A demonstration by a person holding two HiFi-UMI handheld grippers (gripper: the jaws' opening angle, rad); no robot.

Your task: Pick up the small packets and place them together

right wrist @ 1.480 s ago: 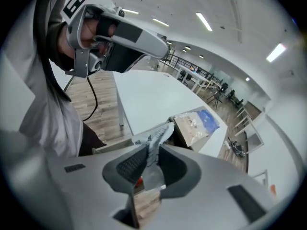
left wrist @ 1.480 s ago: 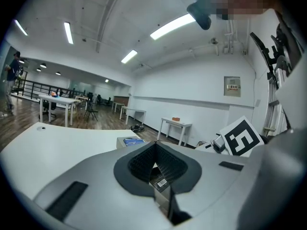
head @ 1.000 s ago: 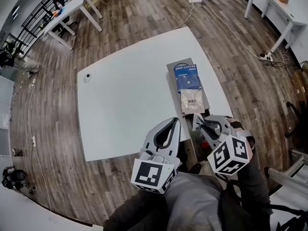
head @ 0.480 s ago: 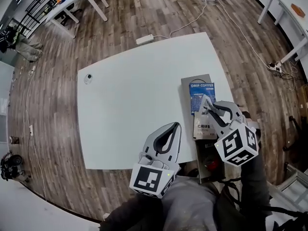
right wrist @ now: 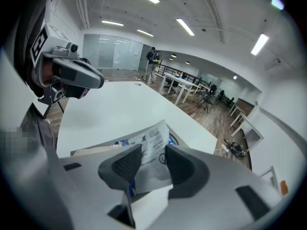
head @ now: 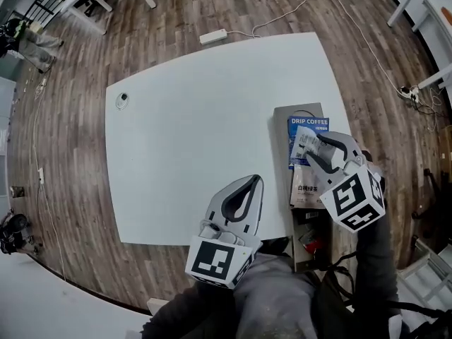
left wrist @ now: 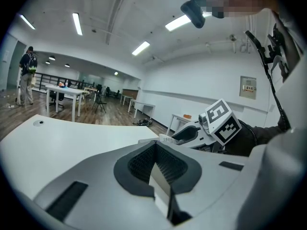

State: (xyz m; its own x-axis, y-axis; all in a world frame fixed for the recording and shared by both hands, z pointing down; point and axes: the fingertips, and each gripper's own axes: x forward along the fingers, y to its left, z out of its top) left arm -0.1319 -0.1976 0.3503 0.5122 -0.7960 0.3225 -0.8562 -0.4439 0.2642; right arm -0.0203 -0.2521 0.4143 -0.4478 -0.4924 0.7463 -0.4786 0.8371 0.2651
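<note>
The jaws of the right gripper [right wrist: 153,163] have just been opening and stand loose around a small white printed packet [right wrist: 152,140] above the blue drip-coffee pouch [head: 309,125] on the grey tray [head: 282,129] at the right edge of the tabletop [head: 198,119], so this placement looks nearly done, while the left gripper [left wrist: 154,143] is closed and empty.

The white desk [head: 205,133] with rounded corners stands on a wood-plank floor [head: 78,189]. A small round object [head: 122,100], too small to identify, lies alone near its ten o'clock corner. A long grey tray [head: 281,143] lies along its four o'clock side, reaching the near edge.
</note>
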